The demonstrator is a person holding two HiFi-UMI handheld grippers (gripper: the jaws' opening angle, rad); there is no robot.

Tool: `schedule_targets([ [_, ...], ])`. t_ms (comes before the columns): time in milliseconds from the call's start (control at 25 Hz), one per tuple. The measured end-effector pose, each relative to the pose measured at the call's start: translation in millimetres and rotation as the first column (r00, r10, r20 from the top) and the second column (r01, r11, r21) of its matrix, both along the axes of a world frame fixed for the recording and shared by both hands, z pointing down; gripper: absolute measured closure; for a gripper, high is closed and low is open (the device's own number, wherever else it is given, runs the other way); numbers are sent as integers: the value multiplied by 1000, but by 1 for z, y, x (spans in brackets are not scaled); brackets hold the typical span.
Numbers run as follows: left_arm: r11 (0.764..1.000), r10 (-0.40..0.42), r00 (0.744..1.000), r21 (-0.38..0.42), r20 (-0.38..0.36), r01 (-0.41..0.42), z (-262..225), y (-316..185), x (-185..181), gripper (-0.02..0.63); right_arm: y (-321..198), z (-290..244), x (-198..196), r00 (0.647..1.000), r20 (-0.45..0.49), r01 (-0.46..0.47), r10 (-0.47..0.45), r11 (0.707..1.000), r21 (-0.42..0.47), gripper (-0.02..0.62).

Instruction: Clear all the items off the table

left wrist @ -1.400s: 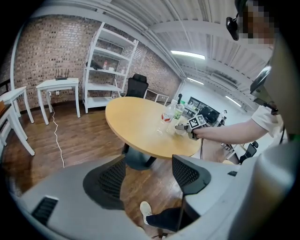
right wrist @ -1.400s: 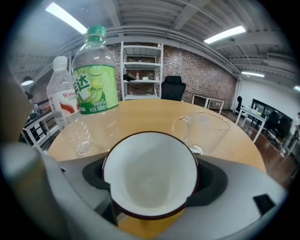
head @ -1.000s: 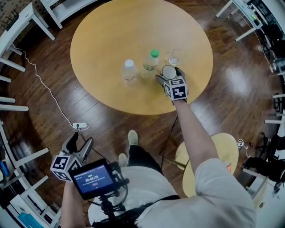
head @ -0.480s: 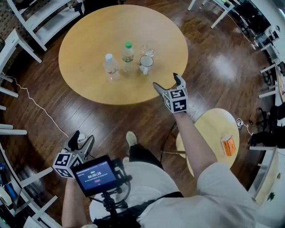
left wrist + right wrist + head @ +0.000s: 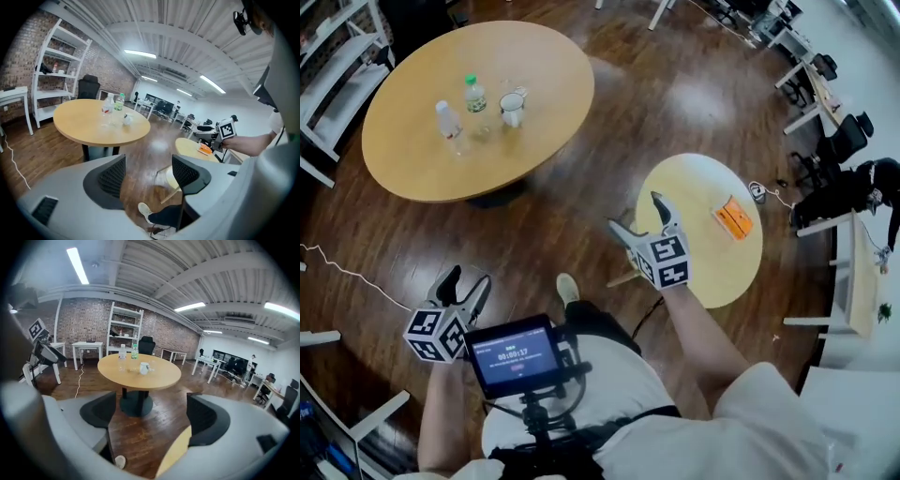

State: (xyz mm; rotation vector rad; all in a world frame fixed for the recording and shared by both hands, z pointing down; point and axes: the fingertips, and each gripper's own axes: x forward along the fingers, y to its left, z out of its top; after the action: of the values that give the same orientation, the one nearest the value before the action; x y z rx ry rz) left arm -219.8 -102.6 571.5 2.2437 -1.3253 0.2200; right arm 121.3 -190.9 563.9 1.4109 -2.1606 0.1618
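Head view: saw the white mug (image 5: 513,108), green-capped bottle (image 5: 474,94) and white-capped bottle (image 5: 447,119) standing close together, well in from the round table's (image 5: 412,169) edges, with left gripper (image 5: 466,279) and right gripper (image 5: 636,214) both empty, jaws spread, the right above a small table's (image 5: 712,267) edge.

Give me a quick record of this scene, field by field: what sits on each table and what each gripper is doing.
large round table: white-capped bottle, green-capped bottle and mug, standing close together
small round table: one flat orange item
left gripper: jaws apart, nothing between them, low at the person's side, away from both tables
right gripper: jaws apart, nothing between them, at the near edge of the small round table
task status: the bottles and mug are not yet cleared
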Motion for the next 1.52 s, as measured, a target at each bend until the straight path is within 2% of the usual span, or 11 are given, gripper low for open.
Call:
schedule_targets([
  [200, 987, 157, 988, 21, 10, -157, -8, 11, 73, 290, 89, 1, 76, 990, 8, -142, 143, 989, -27, 115],
  [440, 944, 326, 945, 48, 22, -326, -16, 22, 167, 290, 187, 6, 169, 943, 34, -328, 330, 943, -58, 115],
  [680, 914, 397, 918, 86, 16, -397, -33, 58, 279, 290, 269, 4, 255, 917, 58, -391, 395, 918, -71, 115],
  [960, 896, 435, 899, 76, 39, -437, -32, 127, 386, 290, 348, -1, 325, 910, 104, -396, 401, 916, -61, 115],
  [1200, 902, 425, 902, 52, 80, -429, -24, 187, 431, 288, 395, -1, 354, 923, 139, -355, 360, 933, -58, 115],
  [1400, 909, 407, 904, 38, 127, -415, -19, 225, 446, 290, 421, 10, 369, 925, 161, -335, 344, 939, -77, 115],
  [1520, 913, 401, 909, 28, 118, -407, -21, 233, 444, 290, 425, 9, 371, 926, 170, -330, 336, 942, -66, 115],
])
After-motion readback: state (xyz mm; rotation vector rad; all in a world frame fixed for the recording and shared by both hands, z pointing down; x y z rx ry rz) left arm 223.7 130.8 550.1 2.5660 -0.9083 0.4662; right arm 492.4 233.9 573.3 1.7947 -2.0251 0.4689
